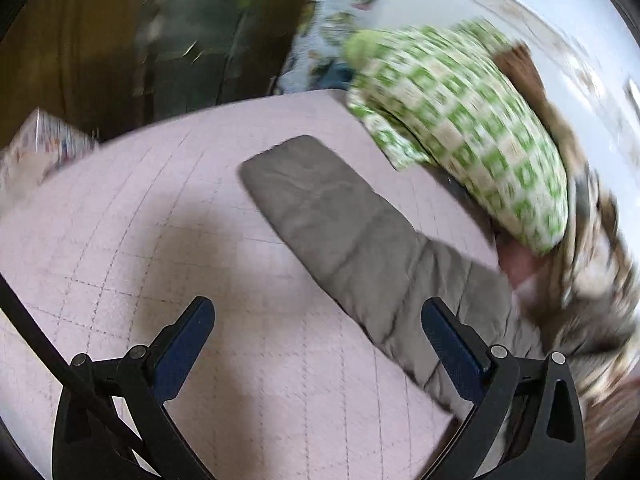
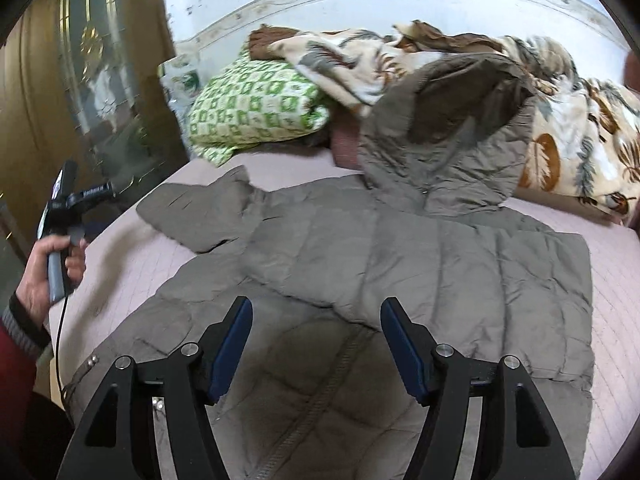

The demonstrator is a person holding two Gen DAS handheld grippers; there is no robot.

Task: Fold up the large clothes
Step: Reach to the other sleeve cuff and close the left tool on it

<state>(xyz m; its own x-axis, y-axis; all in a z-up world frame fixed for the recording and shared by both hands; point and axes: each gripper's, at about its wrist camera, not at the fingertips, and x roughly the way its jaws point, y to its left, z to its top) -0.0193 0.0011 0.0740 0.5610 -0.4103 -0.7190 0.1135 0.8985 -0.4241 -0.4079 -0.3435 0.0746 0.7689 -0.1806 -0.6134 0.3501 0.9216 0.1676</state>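
A grey padded jacket (image 2: 420, 264) lies spread on the pink quilted bed cover (image 2: 612, 280). Its hood (image 2: 444, 132) stands up at the far end, and one sleeve (image 2: 200, 216) points left. A zipper line (image 2: 320, 384) runs down the near part. My right gripper (image 2: 316, 312) hangs open just above a folded edge of the jacket, gripping nothing. In the blurred left wrist view the same sleeve (image 1: 340, 216) crosses the cover (image 1: 140, 240). My left gripper (image 1: 318, 316) is open and empty over bare cover, its right finger beside the sleeve.
A green-and-white checked pillow (image 2: 252, 108) (image 1: 460, 128) and a leaf-print blanket (image 2: 568, 128) lie along the head of the bed. A wooden cabinet with glass (image 2: 92, 80) stands to the left. A hand (image 2: 52, 260) holds a handle with a cable at the left bed edge.
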